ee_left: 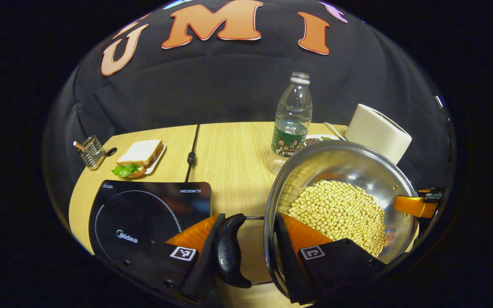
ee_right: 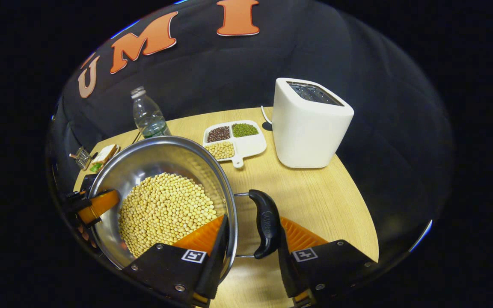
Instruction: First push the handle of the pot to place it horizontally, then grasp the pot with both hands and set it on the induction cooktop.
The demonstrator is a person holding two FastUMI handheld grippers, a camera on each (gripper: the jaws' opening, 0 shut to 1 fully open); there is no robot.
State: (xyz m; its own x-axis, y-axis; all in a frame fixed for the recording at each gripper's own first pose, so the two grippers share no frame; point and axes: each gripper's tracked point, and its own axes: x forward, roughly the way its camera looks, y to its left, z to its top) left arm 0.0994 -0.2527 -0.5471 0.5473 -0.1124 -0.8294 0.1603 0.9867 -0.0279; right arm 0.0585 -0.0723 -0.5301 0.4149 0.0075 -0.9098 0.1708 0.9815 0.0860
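Note:
A steel pot point(ee_left: 345, 164) holding soybeans point(ee_left: 340, 214) is just right of the black induction cooktop point(ee_left: 144, 214). My left gripper point(ee_left: 248, 222) straddles the pot's near black side handle point(ee_left: 229, 250), one finger inside the rim, the other pressing outside the handle. In the right gripper view, my right gripper point(ee_right: 250, 224) clamps the opposite side handle point(ee_right: 265, 218) of the pot point(ee_right: 156, 158) the same way. Each gripper also appears across the pot in the other's view: the right gripper point(ee_left: 415, 205) and the left gripper point(ee_right: 94, 205). I cannot tell whether the pot rests on the table.
A water bottle point(ee_left: 292, 119) stands behind the pot, with a white toaster point(ee_right: 308, 124) and a divided dish of beans point(ee_right: 236, 139) to its right. A sandwich on a plate point(ee_left: 140, 156), a small wire rack point(ee_left: 92, 152) and a cable point(ee_left: 191, 158) lie behind the cooktop.

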